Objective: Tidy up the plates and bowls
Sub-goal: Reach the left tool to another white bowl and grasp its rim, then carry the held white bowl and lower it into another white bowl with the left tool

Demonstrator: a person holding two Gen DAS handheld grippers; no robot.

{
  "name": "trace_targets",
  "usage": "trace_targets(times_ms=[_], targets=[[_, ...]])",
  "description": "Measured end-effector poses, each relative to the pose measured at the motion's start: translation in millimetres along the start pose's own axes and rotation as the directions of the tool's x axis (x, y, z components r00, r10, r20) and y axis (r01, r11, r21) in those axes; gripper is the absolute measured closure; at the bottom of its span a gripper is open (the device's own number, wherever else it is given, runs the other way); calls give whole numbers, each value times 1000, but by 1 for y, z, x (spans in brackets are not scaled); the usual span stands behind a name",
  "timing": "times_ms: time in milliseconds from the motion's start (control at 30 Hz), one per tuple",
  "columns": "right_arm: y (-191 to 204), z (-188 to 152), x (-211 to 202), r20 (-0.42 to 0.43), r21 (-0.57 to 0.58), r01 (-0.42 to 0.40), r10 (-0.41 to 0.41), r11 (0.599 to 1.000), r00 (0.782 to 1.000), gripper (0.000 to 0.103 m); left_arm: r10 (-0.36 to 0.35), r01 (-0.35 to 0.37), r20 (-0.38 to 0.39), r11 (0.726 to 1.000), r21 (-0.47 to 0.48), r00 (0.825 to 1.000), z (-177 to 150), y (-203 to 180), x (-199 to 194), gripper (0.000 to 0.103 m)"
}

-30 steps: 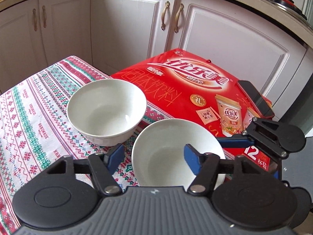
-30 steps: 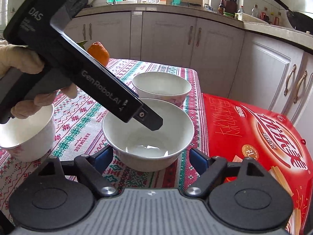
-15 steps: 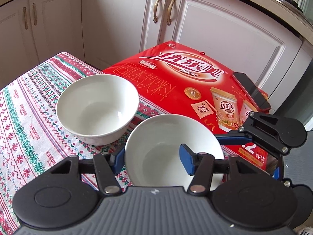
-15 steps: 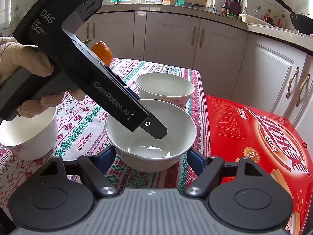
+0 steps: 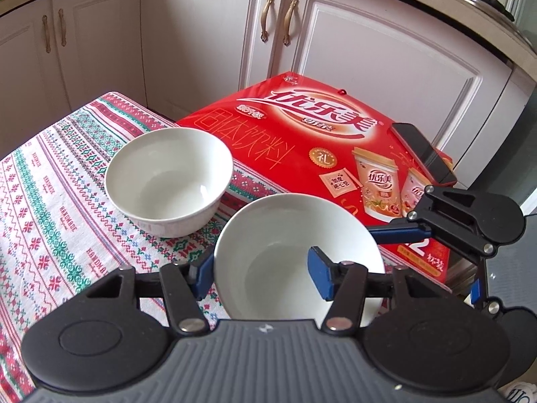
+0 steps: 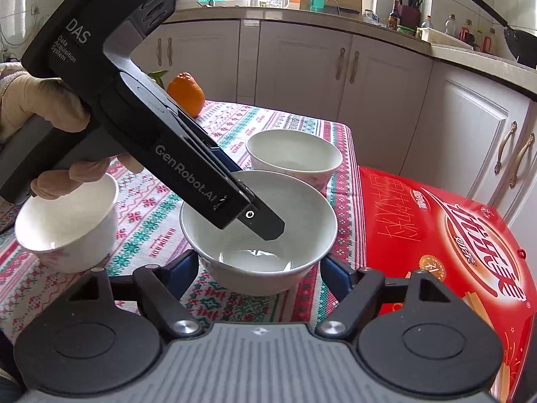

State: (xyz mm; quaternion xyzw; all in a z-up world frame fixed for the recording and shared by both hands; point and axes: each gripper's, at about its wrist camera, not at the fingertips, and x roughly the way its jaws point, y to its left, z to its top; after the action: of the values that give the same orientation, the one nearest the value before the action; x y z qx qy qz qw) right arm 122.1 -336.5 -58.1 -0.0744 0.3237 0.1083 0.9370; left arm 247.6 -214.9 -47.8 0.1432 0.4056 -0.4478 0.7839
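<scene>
Your left hand-held gripper [image 5: 265, 273] clamps near bowl's [image 5: 295, 235] wall, one pad inside, one outside; right hand-held gripper [image 6: 258, 268] straddles it, jaws apart, just narrowed. Bowl on table [image 5: 50, 201]. Other bowls [image 6: 295, 158] [image 6: 67, 221] unstacked; stacking all left

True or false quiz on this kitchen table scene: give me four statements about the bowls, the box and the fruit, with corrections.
1. The left gripper clamps the rim of the nearest white ceramic bowl. True.
2. A dark phone lies on the red cardboard box. True.
3. The orange fruit sits inside a bowl. False: it stands on the patterned tablecloth.
4. Only two white bowls are on the table. False: the right wrist view shows three, adding a far bowl and a left bowl.
</scene>
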Motion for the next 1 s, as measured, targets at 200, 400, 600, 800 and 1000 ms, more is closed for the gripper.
trace_targets(times_ms=[200,400,600,800,1000], targets=[[8,3,-17,11,-6,-24,24,1000,1000,20,11,-11,19,1000,-7,1000,-7,-10,-22,47],[22,6,-33,21,-23,-47,48,999,999,20,30,-29,42,999,-26,999,-18,-18,-46,47],[37,11,-45,35,-49,-71,73,996,997,20,60,-57,62,997,-42,996,-28,-22,-68,47],[52,17,-51,42,-79,-100,104,992,994,20,89,-84,83,994,-63,993,-41,-22,-90,47],[67,22,-55,50,-106,-130,136,986,989,20,114,-106,98,990,-89,989,-51,-18,-107,47]])
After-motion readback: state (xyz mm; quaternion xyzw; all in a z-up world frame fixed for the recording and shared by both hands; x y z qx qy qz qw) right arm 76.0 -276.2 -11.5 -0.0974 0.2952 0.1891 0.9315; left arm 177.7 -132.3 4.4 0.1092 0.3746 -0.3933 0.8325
